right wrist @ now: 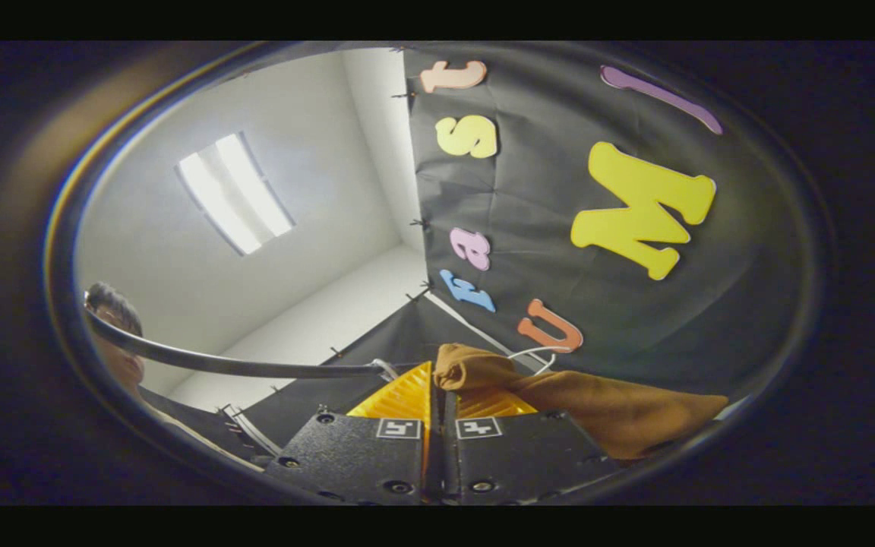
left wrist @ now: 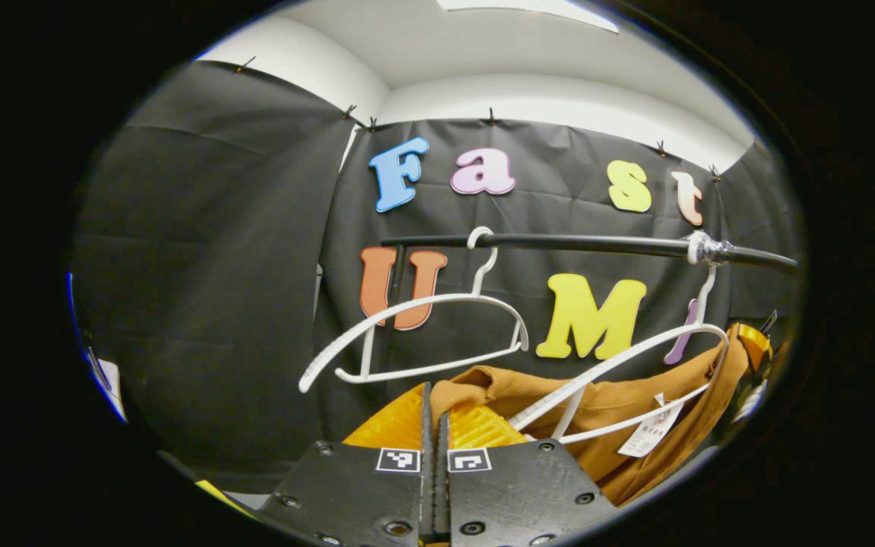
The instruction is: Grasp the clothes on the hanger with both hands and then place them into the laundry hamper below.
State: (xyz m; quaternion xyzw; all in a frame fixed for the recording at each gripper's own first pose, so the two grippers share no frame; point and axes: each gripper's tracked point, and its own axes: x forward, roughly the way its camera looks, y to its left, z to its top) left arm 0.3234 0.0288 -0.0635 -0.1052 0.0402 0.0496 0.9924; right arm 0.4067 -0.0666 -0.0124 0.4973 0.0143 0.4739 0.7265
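While the left gripper point(left wrist: 435, 414) sat closed at six o'clock in the left gripper view, its fingers point(left wrist: 475, 427) pinched a fold of the brown garment point(left wrist: 620, 410), which bunched up from between the tips and spread toward four o'clock. That garment was draped on a white hanger point(left wrist: 620, 361) hooked to the black rail point(left wrist: 597, 245) near three o'clock. A second white hanger point(left wrist: 415, 334), bare, hung from the same rail at the centre, just left of the cloth. In the right gripper view the right gripper point(right wrist: 437, 399) was likewise closed at six o'clock, and a rolled edge of the brown garment point(right wrist: 597, 406) rose from between its fingers point(right wrist: 407, 395) and trailed off toward four o'clock. A loop of white hanger point(right wrist: 536, 353) peeked out behind the cloth, and the rail point(right wrist: 240, 366) curved away toward nine o'clock, past a person at the edge. The hamper lay somewhere below, beyond what either camera took in. The likely trouble was the hanger: the cloth seemed threaded over it, so a straight pull down could drag it off the rail or snag the neckline. A thin pinch of fabric might also slip free under that tug.
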